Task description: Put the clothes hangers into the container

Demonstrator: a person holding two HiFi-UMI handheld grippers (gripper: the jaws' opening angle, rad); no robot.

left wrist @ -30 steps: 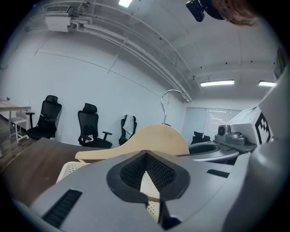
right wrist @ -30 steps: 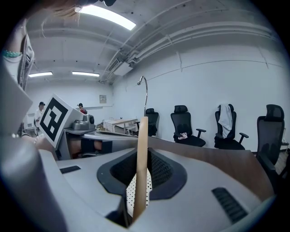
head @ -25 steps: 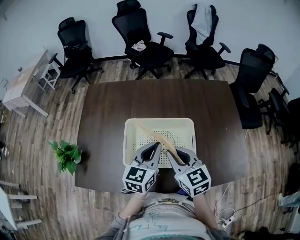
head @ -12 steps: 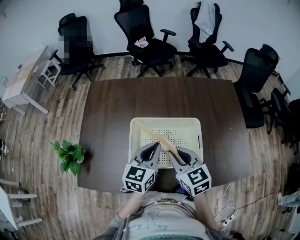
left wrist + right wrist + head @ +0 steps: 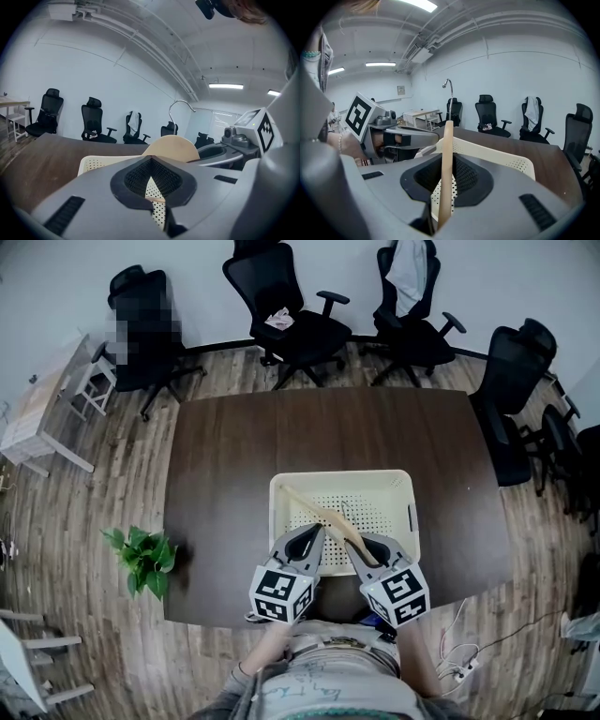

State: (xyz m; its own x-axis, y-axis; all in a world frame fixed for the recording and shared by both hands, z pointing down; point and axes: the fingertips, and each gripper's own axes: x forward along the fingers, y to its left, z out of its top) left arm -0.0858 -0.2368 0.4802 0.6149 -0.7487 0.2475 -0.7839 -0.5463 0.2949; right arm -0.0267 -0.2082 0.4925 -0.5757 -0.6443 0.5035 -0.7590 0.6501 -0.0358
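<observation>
Plant (image 5: 142, 559): one, sitting on the floor left of the table (image 5: 225, 474).
Left gripper (image 5: 312, 532): one, hovering with jaws together, empty.
Hanger (image 5: 317, 513): one, wooden, slanting across the single container (image 5: 375, 477).
Right gripper (image 5: 362, 543): one, pinching the hanger's near end.

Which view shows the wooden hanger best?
Head view: the hanger shows full length over the basket, one end in the right gripper. Right gripper view shows it edge-on between the jaws; left gripper view shows only a rounded end and hook.
</observation>
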